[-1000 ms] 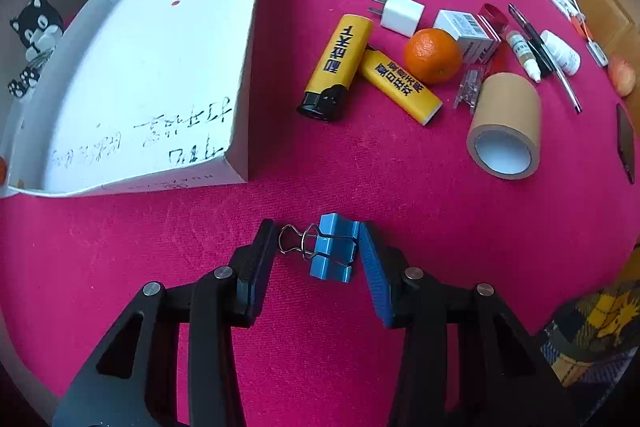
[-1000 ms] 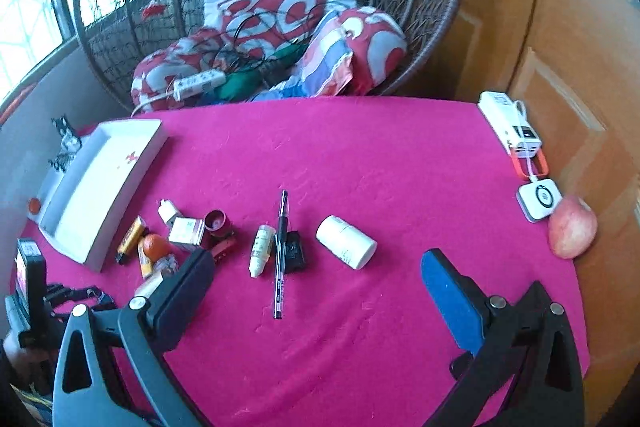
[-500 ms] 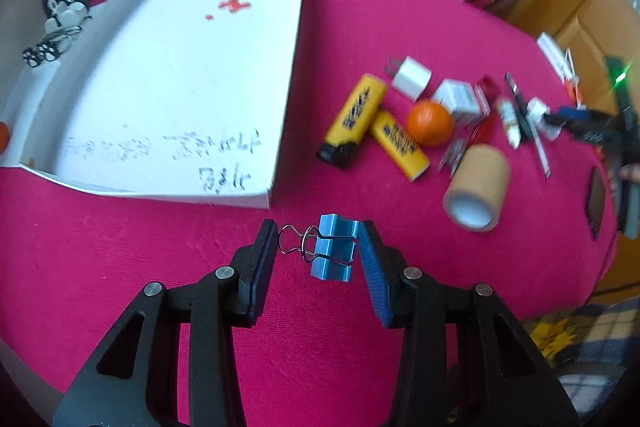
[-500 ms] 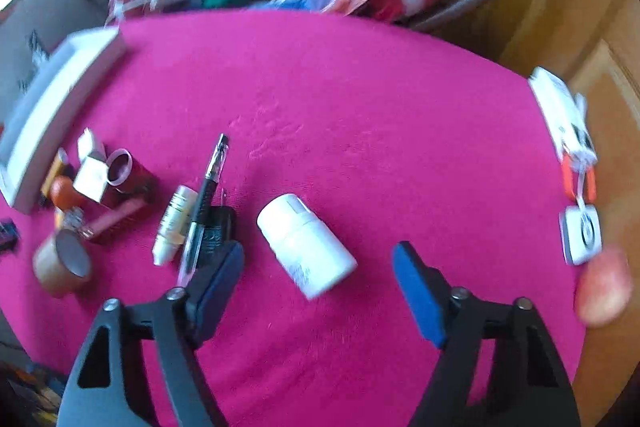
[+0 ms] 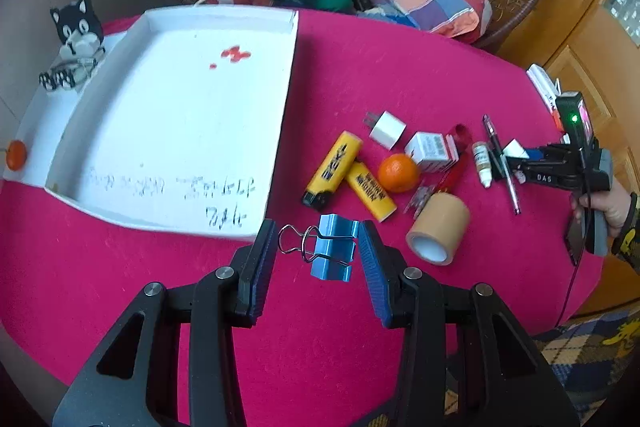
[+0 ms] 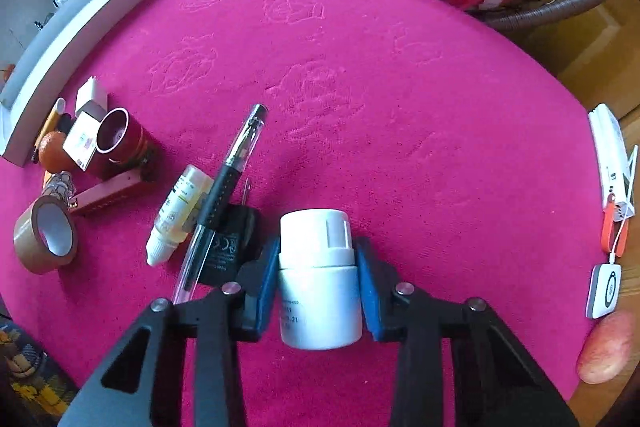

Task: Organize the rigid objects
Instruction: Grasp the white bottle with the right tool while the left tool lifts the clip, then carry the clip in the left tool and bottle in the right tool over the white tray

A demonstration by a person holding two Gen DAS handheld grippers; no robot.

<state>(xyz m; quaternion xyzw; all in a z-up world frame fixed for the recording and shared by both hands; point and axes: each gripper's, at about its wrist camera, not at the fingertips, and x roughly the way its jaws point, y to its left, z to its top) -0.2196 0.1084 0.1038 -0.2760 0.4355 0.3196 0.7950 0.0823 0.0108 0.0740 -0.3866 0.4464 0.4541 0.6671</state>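
My left gripper [image 5: 318, 253] is shut on a blue binder clip [image 5: 333, 251] and holds it above the pink tablecloth, just off the near right corner of the white tray [image 5: 286, 99]. My right gripper [image 6: 318, 279] has its jaws closed against the sides of a white bottle [image 6: 318, 279] that lies on the cloth. The right gripper also shows at the far right of the left wrist view [image 5: 520, 163].
Right of the tray lie two yellow lighters [image 5: 334, 169], a white plug [image 5: 387, 125], a small box [image 5: 432, 147], an orange [image 5: 398, 173], a tape roll [image 5: 438, 233], a dropper bottle [image 6: 180, 213], a pen [image 6: 228, 187], a black adapter [image 6: 226, 247] and a red cup [image 6: 120, 141]. An apple [image 6: 606, 347] sits far right.
My left gripper has lifted the binder clip up and toward the tray. My right gripper has come down around the white bottle and closed on it.
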